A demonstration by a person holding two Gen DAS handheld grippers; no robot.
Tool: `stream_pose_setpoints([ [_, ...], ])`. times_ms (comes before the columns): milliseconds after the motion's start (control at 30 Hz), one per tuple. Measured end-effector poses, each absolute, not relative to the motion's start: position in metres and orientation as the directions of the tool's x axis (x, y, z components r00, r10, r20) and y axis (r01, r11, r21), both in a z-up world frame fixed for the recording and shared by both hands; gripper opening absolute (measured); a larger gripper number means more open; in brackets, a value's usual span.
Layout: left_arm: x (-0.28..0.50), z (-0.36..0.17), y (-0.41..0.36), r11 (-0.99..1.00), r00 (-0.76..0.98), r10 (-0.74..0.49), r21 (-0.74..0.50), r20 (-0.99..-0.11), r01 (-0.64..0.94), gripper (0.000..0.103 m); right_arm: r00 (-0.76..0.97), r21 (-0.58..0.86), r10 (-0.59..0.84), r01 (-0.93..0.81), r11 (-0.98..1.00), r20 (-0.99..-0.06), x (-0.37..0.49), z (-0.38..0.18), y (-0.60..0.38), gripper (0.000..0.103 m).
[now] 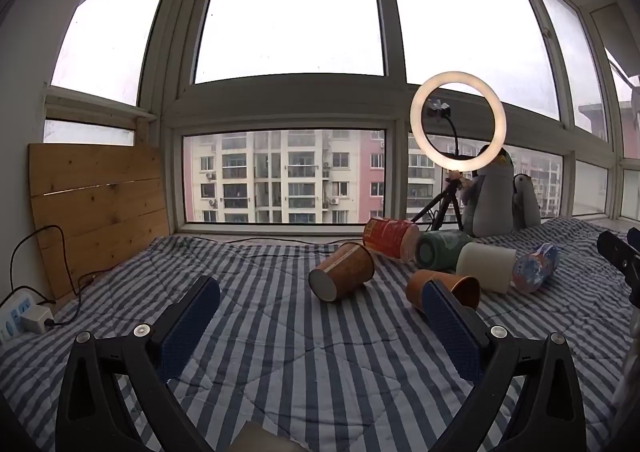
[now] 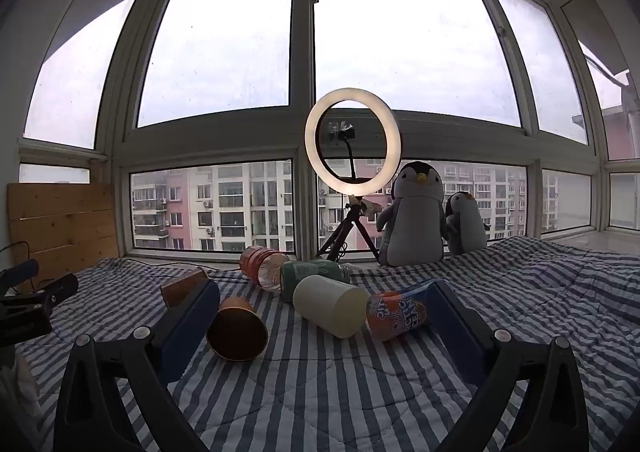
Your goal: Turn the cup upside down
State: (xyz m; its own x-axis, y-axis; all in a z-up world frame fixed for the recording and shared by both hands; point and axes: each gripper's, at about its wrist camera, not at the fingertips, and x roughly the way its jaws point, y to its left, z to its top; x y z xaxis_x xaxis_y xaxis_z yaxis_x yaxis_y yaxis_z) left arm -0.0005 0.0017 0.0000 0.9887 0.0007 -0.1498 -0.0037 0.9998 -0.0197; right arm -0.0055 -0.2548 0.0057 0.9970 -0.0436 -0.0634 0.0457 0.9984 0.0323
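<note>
In the left wrist view, beyond the left gripper [image 1: 320,318], spread wide and holding nothing: several cups on their sides on the striped blanket [image 1: 280,364]. Nearest the middle, a brown cup [image 1: 342,271], base toward the camera, mouth pointing away and right, ahead of the gap between the fingers, touching neither. Partly hidden behind the right finger [image 1: 450,322], an orange cup [image 1: 460,286]. Further back, a red cup [image 1: 390,237], a green cup [image 1: 442,250], a white cup [image 1: 486,266] and a printed cup [image 1: 536,268], overlapping.

In the right wrist view, the right gripper [image 2: 320,320] likewise wide apart and empty. Between its fingers, the orange cup [image 2: 237,328], mouth toward the camera, just beside the left finger [image 2: 188,326]; brown cup [image 2: 184,286] largely hidden behind that finger. At the far left edge, cut off, the left gripper [image 2: 36,292].
</note>
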Motion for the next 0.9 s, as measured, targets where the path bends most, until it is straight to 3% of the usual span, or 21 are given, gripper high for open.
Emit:
stream_pose_setpoints([
  [100, 0.0042, 0.0001, -0.0011, 1.0, 0.984, 0.007, 0.011, -0.178, -0.005, 0.102, 0.998, 0.034, -0.027, 0.029, 0.999, -0.053, -0.0065, 0.0058, -0.2553, 0.101],
  [900, -0.003, 0.0017, 0.0005, 1.0, 0.989, 0.006, 0.006, -0.146, -0.005, 0.102, 0.997, 0.032, -0.045, 0.047, 0.998, -0.07, -0.006, 0.0063, -0.2544, 0.102],
])
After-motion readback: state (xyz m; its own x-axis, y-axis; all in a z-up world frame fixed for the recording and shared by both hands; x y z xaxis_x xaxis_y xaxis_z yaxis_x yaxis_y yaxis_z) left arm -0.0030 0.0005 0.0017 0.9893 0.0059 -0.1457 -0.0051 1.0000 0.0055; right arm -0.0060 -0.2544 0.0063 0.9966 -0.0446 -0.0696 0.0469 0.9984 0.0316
